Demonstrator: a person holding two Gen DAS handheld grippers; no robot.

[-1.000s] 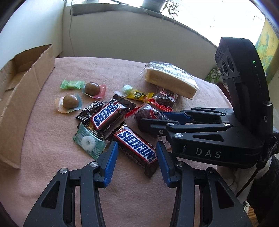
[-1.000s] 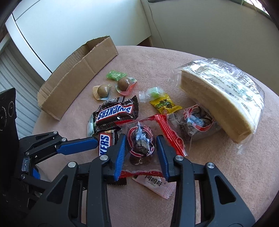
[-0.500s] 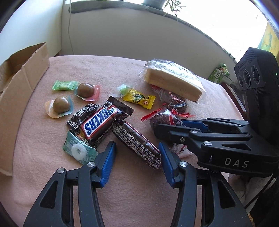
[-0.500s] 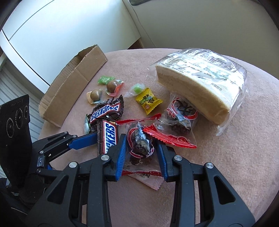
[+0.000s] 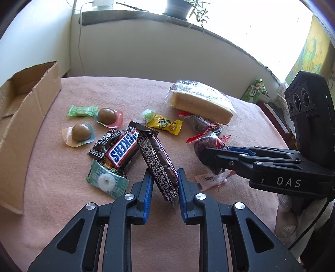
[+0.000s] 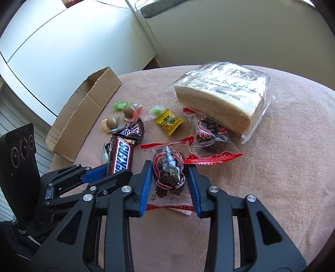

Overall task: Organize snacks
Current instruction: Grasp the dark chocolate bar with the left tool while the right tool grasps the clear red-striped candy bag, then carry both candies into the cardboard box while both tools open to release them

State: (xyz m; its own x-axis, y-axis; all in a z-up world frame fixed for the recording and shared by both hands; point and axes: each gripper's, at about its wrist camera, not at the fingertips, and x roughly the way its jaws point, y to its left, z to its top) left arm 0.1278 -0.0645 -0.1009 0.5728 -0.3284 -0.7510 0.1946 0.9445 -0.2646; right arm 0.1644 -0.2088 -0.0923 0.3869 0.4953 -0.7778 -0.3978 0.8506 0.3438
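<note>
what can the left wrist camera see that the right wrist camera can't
Only the left wrist view shows the ring mint packet, the potted plant on the sill and the held Snickers bar's printed back.

Only the right wrist view shows that bar's logo face and the white cabinet.

Both show the cardboard box, bread pack, yellow candy, the left hand-held gripper shut on the bar and the right hand-held gripper shut on the dark snack pouch.

1. Black skeletal finger frames with triangular cut-outs are seen on the left gripper [image 5: 163,189].
2. Blue ribbed pads [image 5: 147,194] and silver screw heads [image 5: 129,196] are fitted.
3. "DAS" is printed on the right gripper [image 5: 206,155]; at its 2 o'clock a black three-lens camera block [image 5: 307,110] is mounted.
</note>
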